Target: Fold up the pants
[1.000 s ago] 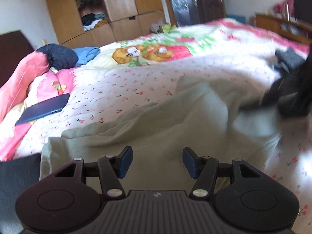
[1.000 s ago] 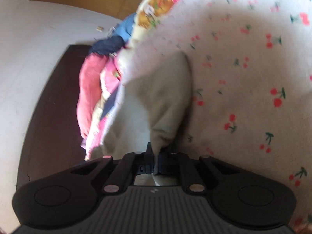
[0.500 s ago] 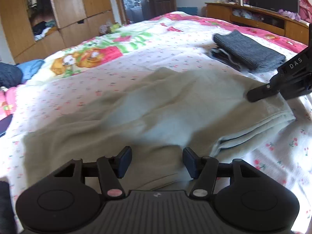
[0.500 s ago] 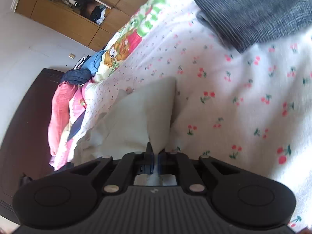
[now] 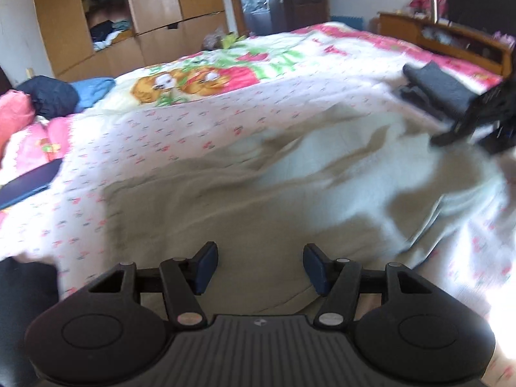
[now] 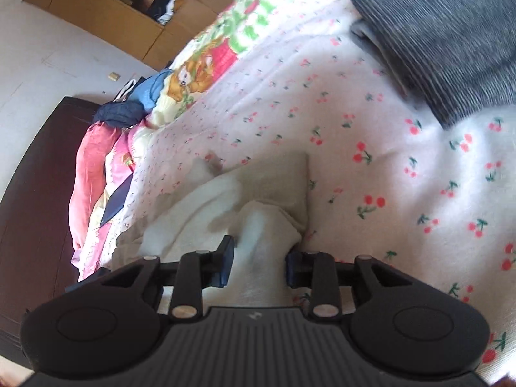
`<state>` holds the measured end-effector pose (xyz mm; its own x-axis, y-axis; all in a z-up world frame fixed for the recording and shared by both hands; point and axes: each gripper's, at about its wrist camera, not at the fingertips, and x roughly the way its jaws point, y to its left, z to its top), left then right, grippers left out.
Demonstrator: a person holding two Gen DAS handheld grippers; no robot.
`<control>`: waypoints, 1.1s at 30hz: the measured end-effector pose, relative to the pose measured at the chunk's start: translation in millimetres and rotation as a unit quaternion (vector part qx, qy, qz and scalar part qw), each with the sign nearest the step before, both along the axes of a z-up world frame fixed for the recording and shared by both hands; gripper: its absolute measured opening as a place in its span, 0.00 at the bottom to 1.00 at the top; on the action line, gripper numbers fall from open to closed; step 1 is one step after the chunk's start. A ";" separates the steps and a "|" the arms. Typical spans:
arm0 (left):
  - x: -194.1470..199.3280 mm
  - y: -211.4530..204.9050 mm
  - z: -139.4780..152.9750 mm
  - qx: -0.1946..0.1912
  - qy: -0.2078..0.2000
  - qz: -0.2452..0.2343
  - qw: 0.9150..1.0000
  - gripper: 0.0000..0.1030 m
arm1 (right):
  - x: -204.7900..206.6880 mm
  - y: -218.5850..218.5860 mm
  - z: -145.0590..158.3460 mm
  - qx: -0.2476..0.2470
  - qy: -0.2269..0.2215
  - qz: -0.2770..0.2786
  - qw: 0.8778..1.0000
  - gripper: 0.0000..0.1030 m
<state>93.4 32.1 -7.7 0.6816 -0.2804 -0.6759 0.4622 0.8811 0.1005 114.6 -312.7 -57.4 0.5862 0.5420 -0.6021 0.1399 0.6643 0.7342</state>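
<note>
Pants (image 6: 258,225) lie between the right hand-held gripper's (image 6: 256,266) just-opened jaws, unpinched

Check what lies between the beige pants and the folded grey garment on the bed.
Only bare cherry-print bedsheet separates the pants from the grey garment; the right wrist view shows it best.
</note>
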 end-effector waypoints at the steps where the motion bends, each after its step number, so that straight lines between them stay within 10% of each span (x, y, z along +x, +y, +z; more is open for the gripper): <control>1: 1.4 -5.0 4.7 -0.007 -0.006 -0.005 1.000 0.69 | -3.0 0.7 -1.7 0.007 -0.004 -0.005 1.000 0.16; 7: 4.4 -48.1 17.0 -0.048 -0.024 -0.066 0.996 0.70 | -42.1 24.9 32.8 -0.155 -0.081 0.068 0.982 0.12; 12: 5.8 -86.0 -17.1 0.026 -0.017 -0.102 0.994 0.71 | -34.5 7.2 61.2 -0.254 -0.116 0.079 0.957 0.19; 20: 0.3 -76.0 -29.2 -0.015 -0.029 -0.064 0.997 0.76 | 87.3 39.7 42.4 -0.227 -0.116 0.222 0.941 0.23; 27: -1.8 -70.6 -33.5 -0.034 -0.038 -0.062 0.997 0.77 | 108.8 55.5 39.0 -0.228 -0.095 0.347 0.905 0.28; 30: -1.5 -70.5 -34.2 -0.038 -0.038 -0.060 0.997 0.78 | 115.6 51.5 37.2 -0.207 -0.075 0.353 0.909 0.45; 33: -1.3 -72.5 -35.6 -0.034 -0.042 -0.057 0.997 0.78 | 121.4 64.8 25.9 -0.250 -0.057 0.328 0.909 0.31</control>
<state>92.1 -40.3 -43.3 0.6956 -0.4027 -0.5950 0.5526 0.8291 0.0850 236.0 -247.9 -31.5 0.3101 0.4730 -0.8247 -0.4652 0.8320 0.3022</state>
